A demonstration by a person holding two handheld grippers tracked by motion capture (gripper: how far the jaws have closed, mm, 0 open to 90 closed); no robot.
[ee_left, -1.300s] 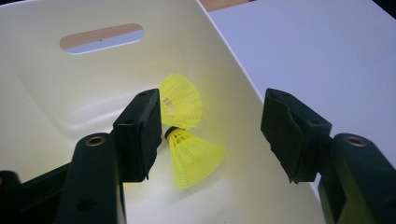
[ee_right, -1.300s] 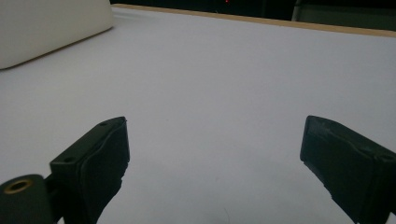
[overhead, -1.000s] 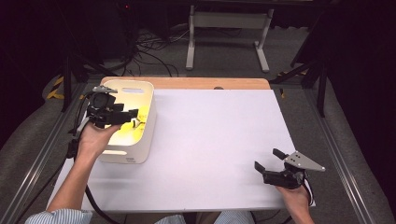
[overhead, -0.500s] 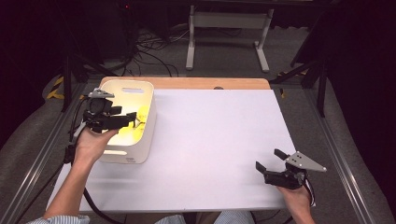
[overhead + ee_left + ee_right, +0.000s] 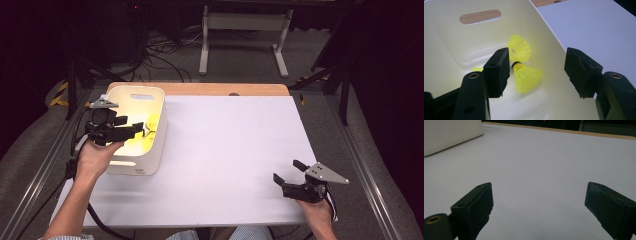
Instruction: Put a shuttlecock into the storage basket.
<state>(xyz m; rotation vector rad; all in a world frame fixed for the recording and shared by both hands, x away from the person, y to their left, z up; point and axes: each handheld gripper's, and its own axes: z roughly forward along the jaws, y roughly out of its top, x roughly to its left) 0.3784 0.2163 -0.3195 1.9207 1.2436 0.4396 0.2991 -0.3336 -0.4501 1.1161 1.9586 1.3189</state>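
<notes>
Two yellow plastic mesh shuttlecocks lie on the floor of the cream plastic bin. The nearer shuttlecock rests on its side with its dark-ringed cork toward the far one; they touch or nearly touch. A further scrap of yellow peeks out behind the left-hand jaw, too hidden to identify.

The left gripper hangs over the bin's open top, its jaws spread wide with nothing between them; the shuttlecocks sit below and beyond the pads, untouched. Against the frames from a second ago, this gripper has drawn slightly toward the bin's left rim, and its jaws have stayed wide throughout. That suggests the hand is either retreating after a drop or lining up for a pick; the pictures do not settle which.

The bin stands at the left of the white worktop, near its far edge. Well apart, at the near right corner, the right gripper hovers low above bare surface, jaws wide and empty, in the same place as before.
</notes>
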